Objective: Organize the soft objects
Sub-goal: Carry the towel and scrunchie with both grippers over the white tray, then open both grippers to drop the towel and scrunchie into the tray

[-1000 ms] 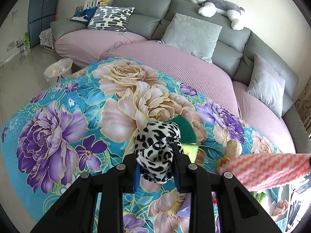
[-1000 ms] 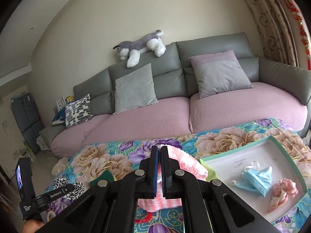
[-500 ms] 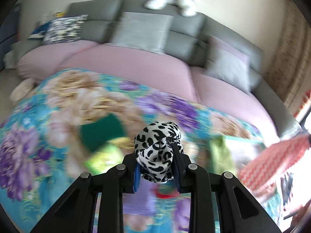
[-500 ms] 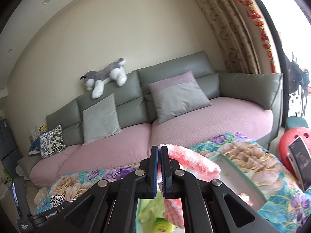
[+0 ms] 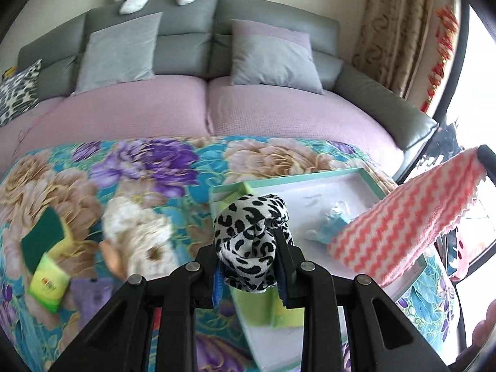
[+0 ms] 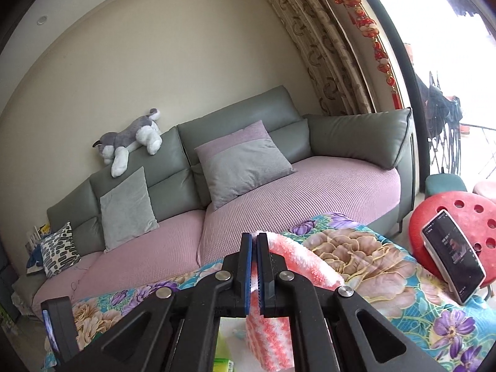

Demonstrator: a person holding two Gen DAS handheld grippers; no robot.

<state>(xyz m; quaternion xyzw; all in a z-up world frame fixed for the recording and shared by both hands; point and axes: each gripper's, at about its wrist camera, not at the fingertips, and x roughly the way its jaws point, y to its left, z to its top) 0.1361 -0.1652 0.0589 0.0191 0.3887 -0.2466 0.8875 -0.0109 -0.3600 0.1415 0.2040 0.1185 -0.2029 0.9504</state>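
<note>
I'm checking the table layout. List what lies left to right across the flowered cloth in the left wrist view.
green and yellow sponge → cream fluffy item → leopard-print cloth held in the left gripper → blue face mask in the white tray → pink zigzag towel

Grey sofa (image 6: 241, 142) with pink seat covers; husky plush (image 6: 130, 138) lying along its backrest. Red perforated stool (image 6: 458, 217) propping a phone (image 6: 452, 255). Patterned curtain (image 6: 325, 62) beside red hanging ornaments (image 6: 369, 28).
</note>
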